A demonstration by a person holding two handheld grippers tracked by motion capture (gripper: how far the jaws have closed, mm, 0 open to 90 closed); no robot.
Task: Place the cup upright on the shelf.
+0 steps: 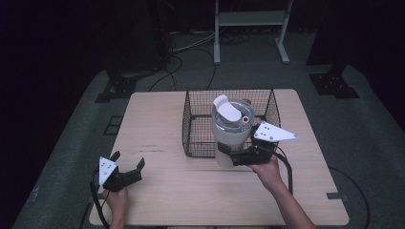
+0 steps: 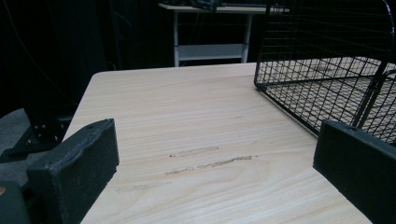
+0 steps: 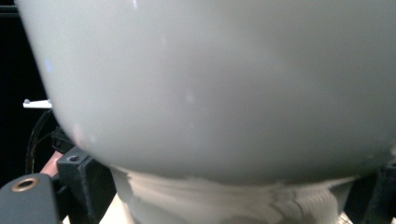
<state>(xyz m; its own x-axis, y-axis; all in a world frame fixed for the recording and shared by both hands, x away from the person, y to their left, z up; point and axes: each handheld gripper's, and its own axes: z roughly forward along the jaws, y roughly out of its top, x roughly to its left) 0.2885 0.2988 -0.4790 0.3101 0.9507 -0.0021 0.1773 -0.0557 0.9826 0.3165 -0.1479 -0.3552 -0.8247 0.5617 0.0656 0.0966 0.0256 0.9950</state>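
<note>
We keep the right hand-held gripper point(image 1: 237, 157) clamped on the white tumbler's point(image 1: 230, 129) base, upright above the wire basket's point(image 1: 193, 125) front rim; the left hand-held gripper point(image 1: 128, 167) waits open, empty.

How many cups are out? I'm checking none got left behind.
1. A white cup with a lid is held in the right gripper at the wire basket's near edge. The cup hides part of the basket's floor.

The tumbler point(image 1: 230, 133) looks smooth, glossy white plastic, the basket point(image 1: 193, 125) black wire mesh, the worktop point(image 1: 157, 167) pale matt wood grain.
</note>
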